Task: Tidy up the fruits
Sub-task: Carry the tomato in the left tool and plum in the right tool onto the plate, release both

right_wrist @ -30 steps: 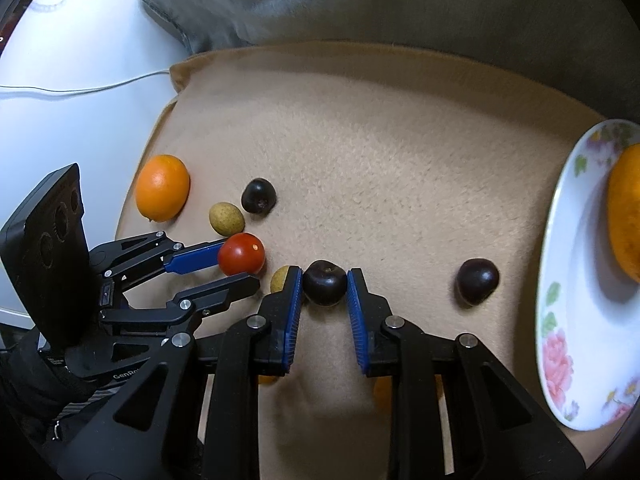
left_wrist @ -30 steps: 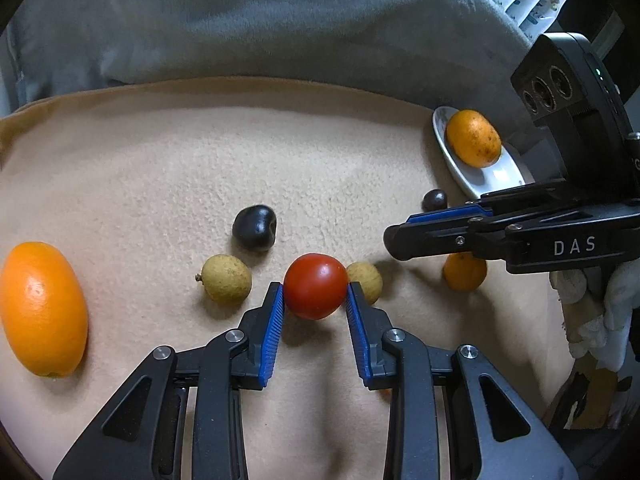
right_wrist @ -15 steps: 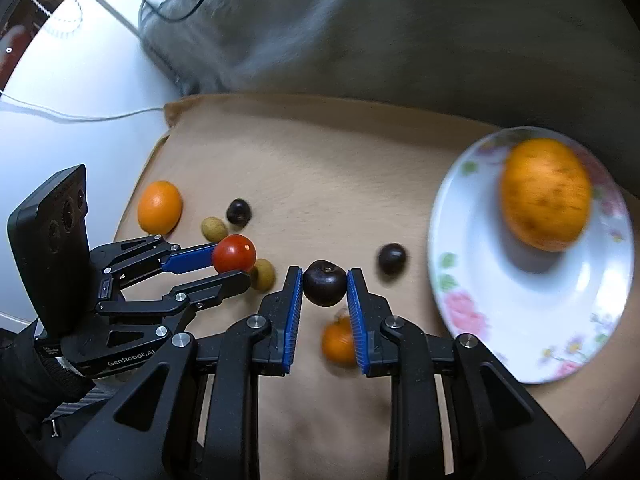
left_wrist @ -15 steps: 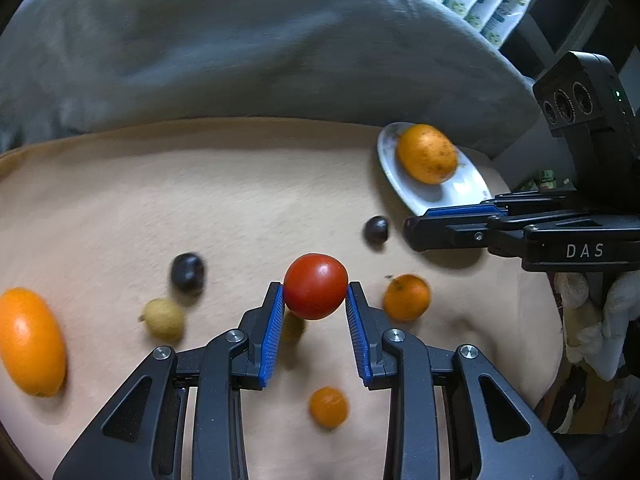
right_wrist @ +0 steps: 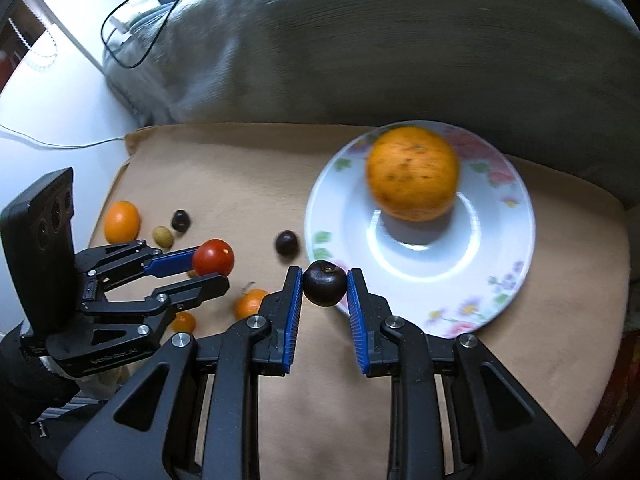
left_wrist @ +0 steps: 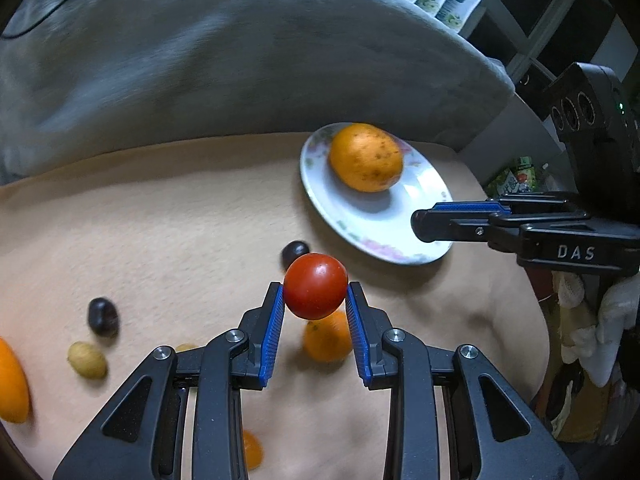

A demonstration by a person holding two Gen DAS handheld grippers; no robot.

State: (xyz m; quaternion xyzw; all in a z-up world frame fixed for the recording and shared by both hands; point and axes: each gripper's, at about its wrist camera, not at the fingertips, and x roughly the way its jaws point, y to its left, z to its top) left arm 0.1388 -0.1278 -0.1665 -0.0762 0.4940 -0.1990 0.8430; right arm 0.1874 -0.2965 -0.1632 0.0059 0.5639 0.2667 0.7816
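Glossy red tomato (left_wrist: 316, 286) clamped in left tongs (left_wrist: 315, 298); right tongs (right_wrist: 324, 285) grip smooth dark plum (right_wrist: 324, 283).

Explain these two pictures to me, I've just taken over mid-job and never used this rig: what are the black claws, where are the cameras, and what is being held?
No robot arm here: a person holds a two-finger gripper in each hand, and each carries a fisheye camera looking forward along its blue-padded fingers. The left wrist view shows the left gripper shut on a red tomato, lifted above the tan blanket. The right wrist view shows the right gripper shut on a dark plum, at the near rim of the flowered plate, which holds a large orange. Each view also shows the other gripper from the side. On the blanket lie other oranges, dark plums and small yellowish fruits.
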